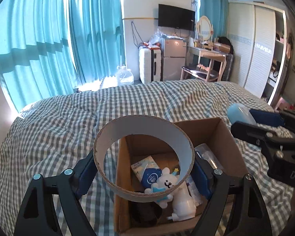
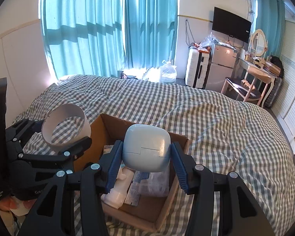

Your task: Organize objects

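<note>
Left gripper (image 1: 144,174) clamps a cardboard tape ring (image 1: 143,157) between its blue pads, held above the near left rim of an open cardboard box (image 1: 224,137). Right gripper (image 2: 145,165) grips a pale blue earbud case (image 2: 146,149) over the same box. Inside, at 6 o'clock in the left view: a white plush toy (image 1: 167,182), a tissue pack (image 1: 145,167), a white bottle (image 1: 183,202). The box rests on a checked bed cover (image 2: 226,122). At 12 o'clock, teal curtains (image 2: 108,29); at 1 o'clock, a wall television (image 1: 176,17).
</note>
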A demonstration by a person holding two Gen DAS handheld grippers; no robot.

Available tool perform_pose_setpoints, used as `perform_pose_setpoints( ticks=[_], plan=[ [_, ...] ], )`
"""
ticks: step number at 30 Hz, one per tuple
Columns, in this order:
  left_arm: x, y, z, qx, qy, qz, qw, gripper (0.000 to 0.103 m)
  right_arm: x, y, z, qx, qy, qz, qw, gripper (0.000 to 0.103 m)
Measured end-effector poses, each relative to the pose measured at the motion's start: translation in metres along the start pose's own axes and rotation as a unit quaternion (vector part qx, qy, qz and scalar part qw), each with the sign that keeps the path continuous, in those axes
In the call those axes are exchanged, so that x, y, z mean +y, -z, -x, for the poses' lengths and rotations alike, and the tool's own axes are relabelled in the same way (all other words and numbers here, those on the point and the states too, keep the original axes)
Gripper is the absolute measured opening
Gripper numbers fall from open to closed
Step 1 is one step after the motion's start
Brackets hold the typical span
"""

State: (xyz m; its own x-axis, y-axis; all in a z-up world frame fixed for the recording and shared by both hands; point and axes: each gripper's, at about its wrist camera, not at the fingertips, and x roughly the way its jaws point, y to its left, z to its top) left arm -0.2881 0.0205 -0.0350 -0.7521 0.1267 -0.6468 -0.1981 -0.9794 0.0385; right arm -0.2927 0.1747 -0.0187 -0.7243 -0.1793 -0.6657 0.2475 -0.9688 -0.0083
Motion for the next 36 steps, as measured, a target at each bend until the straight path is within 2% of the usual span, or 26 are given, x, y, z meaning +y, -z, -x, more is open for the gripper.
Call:
perform_pose_setpoints(
  ticks=[6, 10, 14, 17, 19, 21, 23, 25, 26, 34, 36],
  plan=[
    [-0.011, 0.006, -0.036, 0.037, 0.018, -0.036, 0.9985, 0.086, -0.012, -0.011, -0.048, 0.027, -0.009, -0.001, 1.000, 0.050],
    [-0.021, 0.017, -0.051, 0.059, 0.035, -0.052, 0.9963, 0.086, -0.015, -0.012, -0.077, 0.051, -0.034, 0.000, 0.998, 0.050],
    [-0.022, 0.026, -0.061, 0.072, 0.067, -0.043, 0.9942, 0.086, -0.006, -0.005, -0.099, 0.073, -0.047, 0.007, 0.996, 0.050],
    [-0.020, 0.028, -0.064, 0.077, 0.067, -0.043, 0.9939, 0.086, -0.009, 0.002, -0.110, 0.085, -0.068, -0.010, 0.994, 0.050],
    [-0.019, 0.029, -0.063, 0.077, 0.073, -0.037, 0.9937, 0.087, -0.011, 0.005, -0.115, 0.089, -0.066, -0.015, 0.994, 0.050],
    [-0.017, 0.030, -0.063, 0.078, 0.077, -0.030, 0.9935, 0.088, -0.015, 0.008, -0.115, 0.091, -0.070, -0.028, 0.993, 0.050],
    [-0.017, 0.031, -0.064, 0.081, 0.076, -0.031, 0.9933, 0.091, -0.019, 0.009, -0.112, 0.093, -0.074, -0.037, 0.992, 0.054],
    [-0.018, 0.032, -0.064, 0.086, 0.074, -0.034, 0.9930, 0.094, -0.022, 0.009, -0.107, 0.084, -0.069, -0.044, 0.993, 0.069],
    [-0.020, 0.033, -0.063, 0.087, 0.074, -0.036, 0.9928, 0.098, -0.023, 0.009, -0.102, 0.079, -0.065, -0.048, 0.994, 0.069],
    [-0.020, 0.027, -0.036, 0.073, 0.070, -0.018, 0.9947, 0.101, -0.036, 0.002, -0.054, 0.046, -0.043, -0.073, 0.995, 0.075],
    [-0.021, 0.023, -0.025, 0.065, 0.065, -0.017, 0.9956, 0.102, -0.035, -0.001, -0.042, 0.036, -0.036, -0.076, 0.996, 0.081]
  ],
)
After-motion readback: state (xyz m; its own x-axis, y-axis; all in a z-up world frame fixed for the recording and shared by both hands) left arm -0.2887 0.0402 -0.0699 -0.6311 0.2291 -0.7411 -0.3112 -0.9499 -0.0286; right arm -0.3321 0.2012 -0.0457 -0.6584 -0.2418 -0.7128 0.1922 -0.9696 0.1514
